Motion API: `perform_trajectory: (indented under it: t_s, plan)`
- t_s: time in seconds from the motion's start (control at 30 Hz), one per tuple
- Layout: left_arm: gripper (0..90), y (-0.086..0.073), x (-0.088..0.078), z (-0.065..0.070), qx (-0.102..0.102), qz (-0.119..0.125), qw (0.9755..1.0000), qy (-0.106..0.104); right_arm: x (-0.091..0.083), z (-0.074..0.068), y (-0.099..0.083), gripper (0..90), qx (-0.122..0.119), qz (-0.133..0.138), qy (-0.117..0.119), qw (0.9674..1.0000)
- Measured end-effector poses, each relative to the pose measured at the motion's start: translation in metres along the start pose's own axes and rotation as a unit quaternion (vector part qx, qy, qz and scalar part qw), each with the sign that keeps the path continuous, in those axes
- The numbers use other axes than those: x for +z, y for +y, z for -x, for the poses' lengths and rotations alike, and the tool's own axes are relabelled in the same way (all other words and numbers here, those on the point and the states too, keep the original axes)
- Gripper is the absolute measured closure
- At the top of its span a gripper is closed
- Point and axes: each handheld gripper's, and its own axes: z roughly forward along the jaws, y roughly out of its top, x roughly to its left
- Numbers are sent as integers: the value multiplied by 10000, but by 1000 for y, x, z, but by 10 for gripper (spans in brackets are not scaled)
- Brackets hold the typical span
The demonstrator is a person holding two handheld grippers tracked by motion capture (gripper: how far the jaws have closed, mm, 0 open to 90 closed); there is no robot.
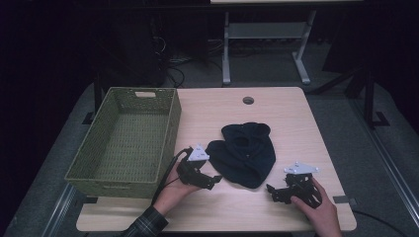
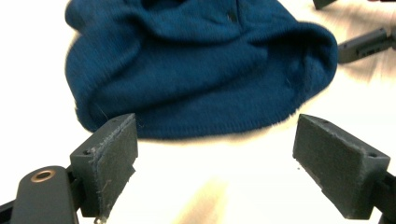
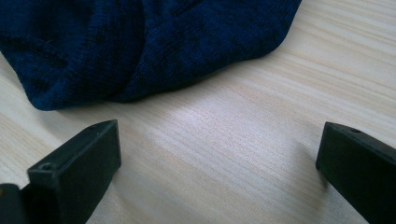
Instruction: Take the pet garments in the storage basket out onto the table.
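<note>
On the pale wooden table (image 1: 291, 113), the dark blue knit hat (image 1: 244, 153) lies beside the green basket (image 1: 170, 123), and both the left hand-held gripper (image 1: 210, 180) and right hand-held gripper (image 1: 274, 190), jaws apart, should pinch its near hem together before lifting.

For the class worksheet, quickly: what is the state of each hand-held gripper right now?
Left hand-held gripper: open, empty, near the dark blue knitted hat.
Right hand-held gripper: open, empty.
</note>
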Motion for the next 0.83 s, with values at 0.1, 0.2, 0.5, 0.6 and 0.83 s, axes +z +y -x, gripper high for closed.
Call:
perform_trajectory:
  t_s: [0.1, 0.2, 0.5, 0.6, 0.83]
  plan:
    - [136, -8, 4, 3, -51, -164, 9998, 43, 0, 0, 0, 0, 1, -1, 0, 10000]
    - [135, -15, 7, 4, -37, -290, 9995, 101, 0, 0, 0, 0, 0, 0, 0, 10000]
    - [129, -25, 19, 8, 153, -559, 9980, 267, 0, 0, 0, 0, 1, -1, 0, 10000]
    - [128, -28, 19, 7, 171, -398, 9987, 253, 0, 0, 0, 0, 1, 0, 0, 10000]
    - [129, -33, 19, 7, 150, -221, 9993, 260, 0, 0, 0, 0, -1, -1, 0, 10000]
